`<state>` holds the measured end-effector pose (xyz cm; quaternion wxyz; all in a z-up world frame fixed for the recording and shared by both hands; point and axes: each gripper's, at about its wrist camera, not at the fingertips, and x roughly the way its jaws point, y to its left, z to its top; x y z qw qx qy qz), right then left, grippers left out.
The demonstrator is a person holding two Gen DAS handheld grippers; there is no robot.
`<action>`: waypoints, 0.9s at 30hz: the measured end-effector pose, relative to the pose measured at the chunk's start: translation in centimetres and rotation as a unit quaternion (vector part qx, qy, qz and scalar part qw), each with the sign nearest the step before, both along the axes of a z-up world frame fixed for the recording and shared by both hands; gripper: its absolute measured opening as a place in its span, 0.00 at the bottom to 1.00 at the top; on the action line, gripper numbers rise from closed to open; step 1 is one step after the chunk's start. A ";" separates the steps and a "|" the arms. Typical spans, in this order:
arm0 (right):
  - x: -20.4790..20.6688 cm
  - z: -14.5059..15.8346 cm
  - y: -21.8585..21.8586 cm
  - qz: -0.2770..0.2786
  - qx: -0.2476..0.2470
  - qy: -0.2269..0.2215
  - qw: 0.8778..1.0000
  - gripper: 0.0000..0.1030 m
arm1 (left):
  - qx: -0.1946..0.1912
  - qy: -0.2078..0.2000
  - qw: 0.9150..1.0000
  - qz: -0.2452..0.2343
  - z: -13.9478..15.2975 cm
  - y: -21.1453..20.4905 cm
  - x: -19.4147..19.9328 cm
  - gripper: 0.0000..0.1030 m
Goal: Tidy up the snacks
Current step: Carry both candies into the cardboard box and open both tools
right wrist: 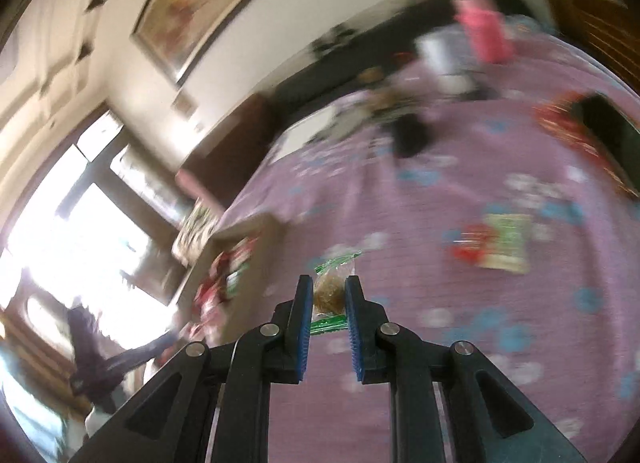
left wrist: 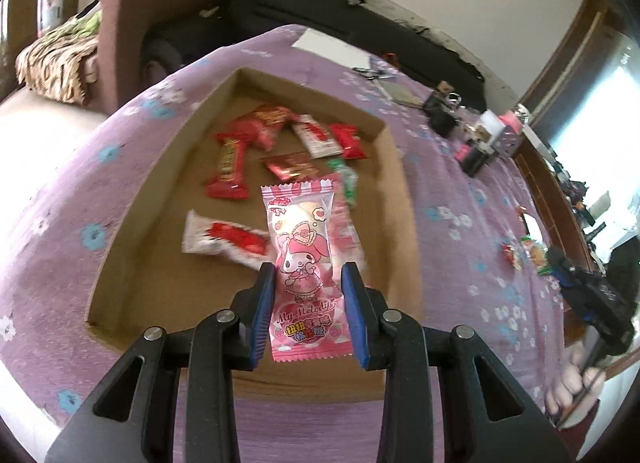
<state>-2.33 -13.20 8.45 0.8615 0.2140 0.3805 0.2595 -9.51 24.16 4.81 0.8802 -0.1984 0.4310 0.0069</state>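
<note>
A pink cartoon-print packet (left wrist: 305,263) was clamped by the left gripper (left wrist: 308,295) above the cardboard tray (left wrist: 168,151), red snacks (left wrist: 232,167) at 11 o'clock. A green-edged snack (right wrist: 329,293) was clamped by the right gripper (right wrist: 328,305) over the purple cloth (right wrist: 460,343).

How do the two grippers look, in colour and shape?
Both look alike. The left gripper and the right gripper have black angular arms with triangular cut-outs and round silver pivot pins. Each finger carries a blue ribbed pad. No cables or markings show.
</note>
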 end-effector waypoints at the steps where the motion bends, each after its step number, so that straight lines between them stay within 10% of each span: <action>1: -0.2 0.5 1.8 0.019 -0.007 -0.005 1.000 0.16 | -0.001 0.005 1.000 0.003 -0.3 0.4 -0.1 0.30; 15: -2.7 -0.8 21.2 0.184 -0.091 0.006 0.979 0.16 | 0.018 0.038 0.999 -0.010 -1.9 1.8 0.1 0.34; 27: -3.4 -2.8 25.7 0.191 -0.154 -0.014 0.969 0.23 | -0.041 -0.009 0.999 0.014 -0.1 4.6 -2.3 0.42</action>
